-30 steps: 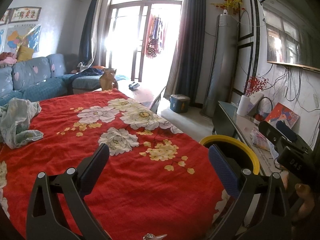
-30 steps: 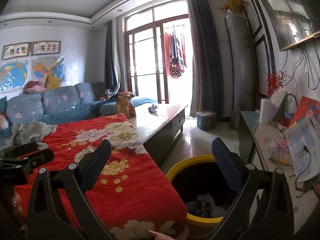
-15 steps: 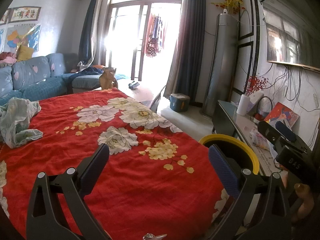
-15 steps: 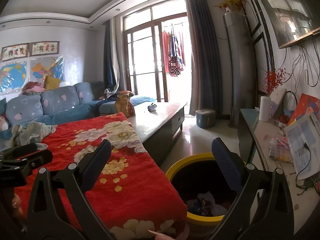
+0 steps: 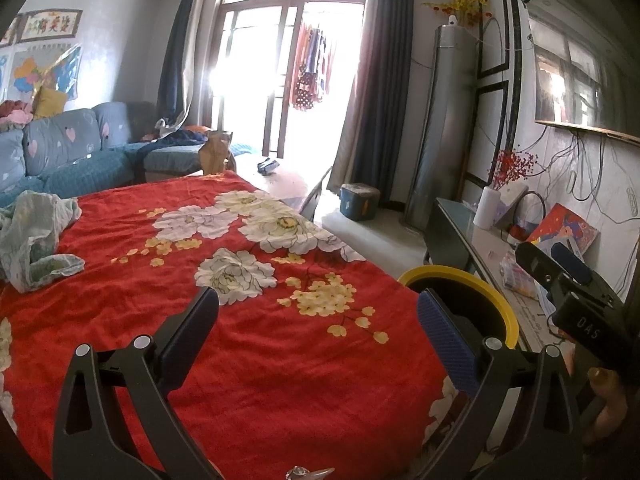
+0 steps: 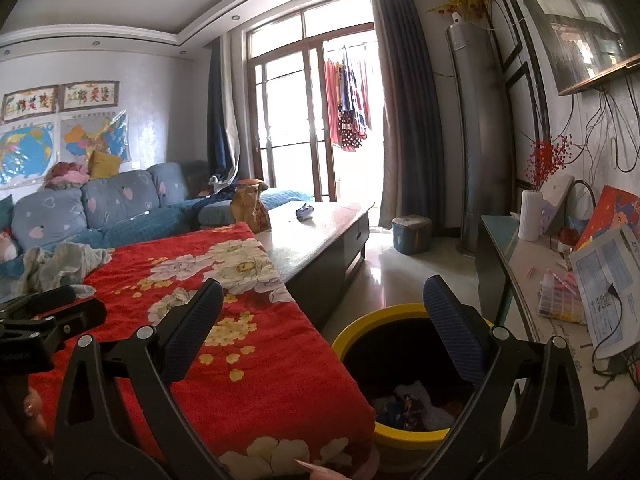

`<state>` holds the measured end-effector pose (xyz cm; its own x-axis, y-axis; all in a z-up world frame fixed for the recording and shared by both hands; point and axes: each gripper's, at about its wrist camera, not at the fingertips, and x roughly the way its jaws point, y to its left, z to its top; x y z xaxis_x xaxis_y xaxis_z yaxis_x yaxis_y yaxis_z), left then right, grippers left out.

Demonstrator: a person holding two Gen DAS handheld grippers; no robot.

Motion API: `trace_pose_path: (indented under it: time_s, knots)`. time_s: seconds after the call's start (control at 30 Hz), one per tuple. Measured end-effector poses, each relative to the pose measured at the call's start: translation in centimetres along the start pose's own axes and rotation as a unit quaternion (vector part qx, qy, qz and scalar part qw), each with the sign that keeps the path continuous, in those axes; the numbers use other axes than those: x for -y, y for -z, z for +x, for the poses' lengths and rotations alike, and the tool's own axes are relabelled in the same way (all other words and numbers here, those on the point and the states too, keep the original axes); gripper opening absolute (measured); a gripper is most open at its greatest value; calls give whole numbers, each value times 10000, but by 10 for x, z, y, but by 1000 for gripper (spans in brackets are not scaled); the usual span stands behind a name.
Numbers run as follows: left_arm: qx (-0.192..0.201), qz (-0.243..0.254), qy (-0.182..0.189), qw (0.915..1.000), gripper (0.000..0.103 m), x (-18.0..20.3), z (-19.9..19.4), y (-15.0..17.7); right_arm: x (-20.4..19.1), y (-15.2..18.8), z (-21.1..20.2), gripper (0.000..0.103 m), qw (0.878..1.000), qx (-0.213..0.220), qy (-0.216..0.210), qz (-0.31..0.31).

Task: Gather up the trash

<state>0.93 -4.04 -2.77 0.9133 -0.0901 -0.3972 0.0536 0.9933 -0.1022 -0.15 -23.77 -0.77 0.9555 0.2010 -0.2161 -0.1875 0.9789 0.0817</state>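
The left gripper (image 5: 318,326) is hovering over the red floral cloth (image 5: 224,300) with its jaws spread wide and gripping nothing. The right gripper (image 6: 324,330) is likewise hanging with its jaws gaping and empty, its right finger over the yellow-rimmed bin (image 6: 404,432). That bin is standing on the floor at about 4 o'clock in the right wrist view, just beside the cloth's edge, and it is holding the trash (image 6: 412,404) (crumpled wrappers and paper, too jumbled to sort out). In the left wrist view the bin (image 5: 460,284) is showing at 3 o'clock behind the right finger. A pale crumpled garment (image 5: 36,240) is lying on the cloth at 9 o'clock. The other handheld gripper is poking in at the right edge of the left view.
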Motion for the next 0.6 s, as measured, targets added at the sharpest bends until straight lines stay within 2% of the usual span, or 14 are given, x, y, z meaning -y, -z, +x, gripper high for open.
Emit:
trace_pose_path:
  time_s: [0.43,0.53,0.6]
  knots:
    - [-135,12,-19,9999,97,4,0,6,-4,5,0,92,9999,-74,-60,-50]
    - [-210,-21,-128,9997,97,0,-3,3,-13,3,2,92,9993,-186,-296,-91]
    - [-281,-123,-292,9991,97,-14,-8,-1,-30,-4,8,92,9968,-356,-692,-155]
